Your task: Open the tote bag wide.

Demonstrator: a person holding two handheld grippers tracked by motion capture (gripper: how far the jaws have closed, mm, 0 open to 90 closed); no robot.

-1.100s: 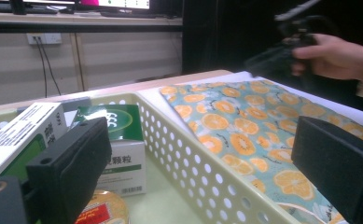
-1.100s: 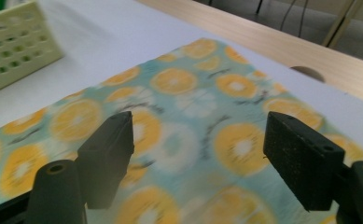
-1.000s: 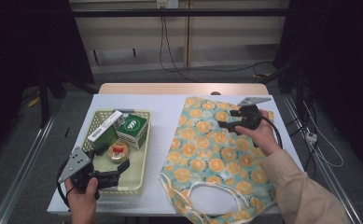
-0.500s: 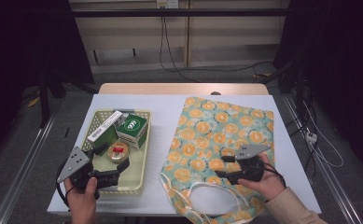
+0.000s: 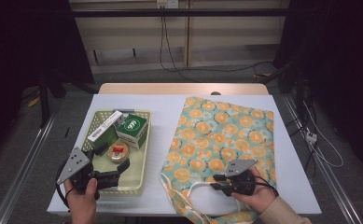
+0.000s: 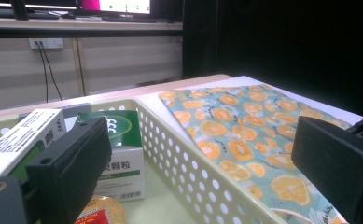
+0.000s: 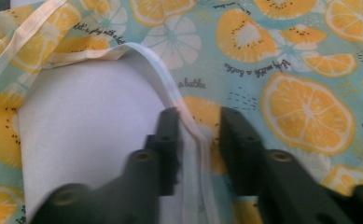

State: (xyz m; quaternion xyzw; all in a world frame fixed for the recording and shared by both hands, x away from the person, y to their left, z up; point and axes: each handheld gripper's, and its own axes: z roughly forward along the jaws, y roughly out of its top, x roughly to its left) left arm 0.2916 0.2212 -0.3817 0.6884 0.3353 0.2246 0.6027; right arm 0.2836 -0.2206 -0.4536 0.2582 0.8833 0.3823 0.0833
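Bag handle (image 7: 194, 135): pale strap of the orange-print tote bag (image 5: 226, 140), lying flat on the white table (image 5: 165, 112) at the bag's near end; it passes straight between the right gripper's jaws
Handle axis: in the right gripper view it runs away from the camera, then curves off to the left along the cut-out; roughly in line with the jaws, not across them
Right gripper (image 5: 221, 182): low over the near end of the bag; jaws have just been closing and stand narrow, one on each side of the strap; a gap shows on both sides, so the pads do not yet seem to press it
Nearer hand: the right, directly at the handle
Left gripper (image 5: 118, 171): jaws wide and empty, over the near end of the yellow basket (image 5: 142, 158) with its boxes (image 5: 133, 129); well apart from the handle
Coming move, as I judge it: finish the pinch on the strap, then lift
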